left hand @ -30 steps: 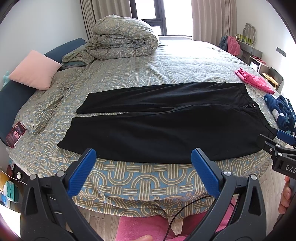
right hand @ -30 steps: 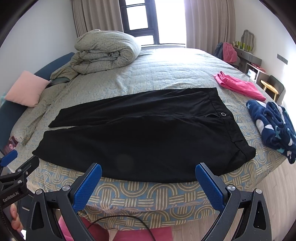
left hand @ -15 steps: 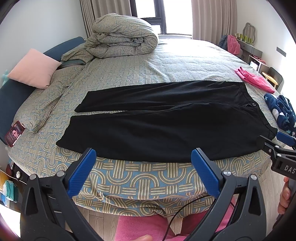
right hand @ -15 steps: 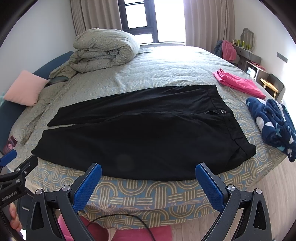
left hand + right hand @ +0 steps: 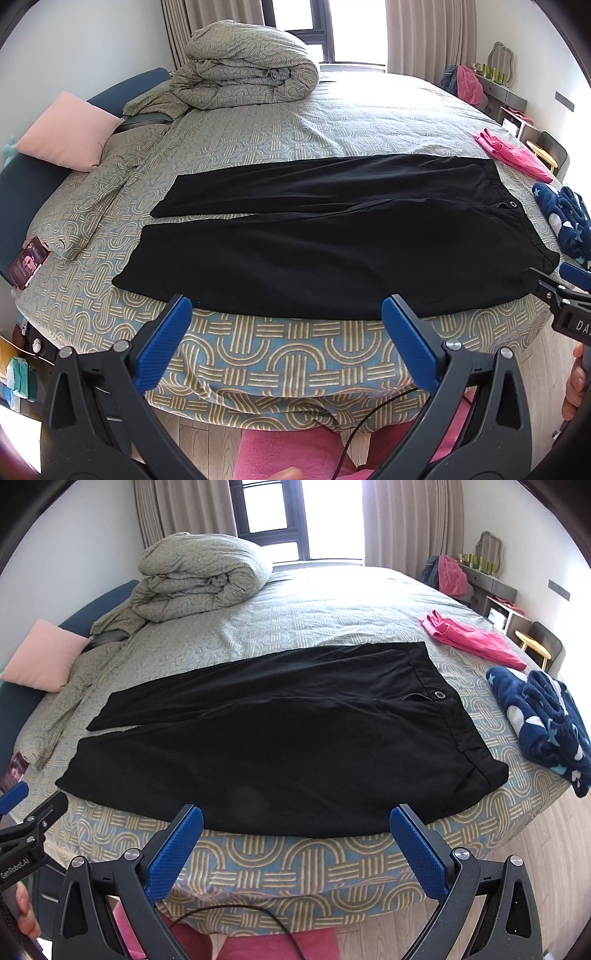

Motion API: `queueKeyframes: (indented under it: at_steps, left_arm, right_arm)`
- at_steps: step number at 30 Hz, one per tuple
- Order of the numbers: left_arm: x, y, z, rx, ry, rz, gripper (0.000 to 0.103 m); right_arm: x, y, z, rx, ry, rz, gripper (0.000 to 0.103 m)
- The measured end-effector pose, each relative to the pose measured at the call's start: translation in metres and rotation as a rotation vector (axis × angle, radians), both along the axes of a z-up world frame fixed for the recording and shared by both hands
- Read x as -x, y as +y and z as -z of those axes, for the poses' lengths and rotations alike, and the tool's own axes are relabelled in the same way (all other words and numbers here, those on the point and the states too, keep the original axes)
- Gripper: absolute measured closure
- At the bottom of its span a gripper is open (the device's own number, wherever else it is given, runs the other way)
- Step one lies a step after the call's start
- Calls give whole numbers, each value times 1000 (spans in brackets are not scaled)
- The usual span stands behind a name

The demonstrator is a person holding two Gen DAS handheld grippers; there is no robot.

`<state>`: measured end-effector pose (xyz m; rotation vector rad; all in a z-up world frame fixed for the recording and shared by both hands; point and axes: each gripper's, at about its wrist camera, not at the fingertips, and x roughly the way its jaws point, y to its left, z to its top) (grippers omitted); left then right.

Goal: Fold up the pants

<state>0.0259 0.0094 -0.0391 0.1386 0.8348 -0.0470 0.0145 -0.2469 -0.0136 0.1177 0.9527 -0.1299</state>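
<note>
Bright daylight from window (image 5: 275, 517), glare overexposed; fisheye edges warped, dark.

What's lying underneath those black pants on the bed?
The black pants lie flat on the patterned bed cover, which shows all around them. Whatever sits directly beneath the fabric is covered; no bulge hints at anything else there.

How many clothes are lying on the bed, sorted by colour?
Black: 1, the pants
Pink: 1, the pink garment
Navy with white shapes: 1, the fleece garment
Total: 3
</note>
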Motion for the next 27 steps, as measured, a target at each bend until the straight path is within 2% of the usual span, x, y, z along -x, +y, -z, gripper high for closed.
queueKeyframes:
  at_steps: [3, 6, 10, 12, 16, 18, 21, 24, 27]
  left_arm:
    - [-10, 20, 9, 8, 30, -53, 1]
    - [-20, 61, 21, 72, 70, -153, 1]
    - [-30, 111, 35, 147, 104, -277, 1]
    - [-38, 135, 43, 188, 131, -336, 1]
    - [-57, 171, 60, 299, 183, -434, 1]
    - [-67, 184, 68, 379, 211, -464, 1]
    - [-80, 197, 80, 476, 227, -507, 2]
    - [-91, 205, 94, 524, 256, -527, 5]
    - [-102, 210, 105, 540, 286, -545, 6]
  right_arm:
    - [-3, -15, 10, -19, 37, 25, 0]
    - [-3, -46, 26, -79, 83, 99, 0]
    - [2, -104, 58, -261, 170, 252, 1]
    - [4, -128, 71, -359, 192, 317, 6]
    - [-5, -154, 84, -480, 201, 374, 16]
    - [-11, -163, 90, -515, 211, 396, 21]
    - [-15, -171, 96, -555, 215, 431, 22]
    - [-18, -177, 100, -553, 213, 457, 22]
    - [-25, -181, 103, -555, 220, 477, 22]
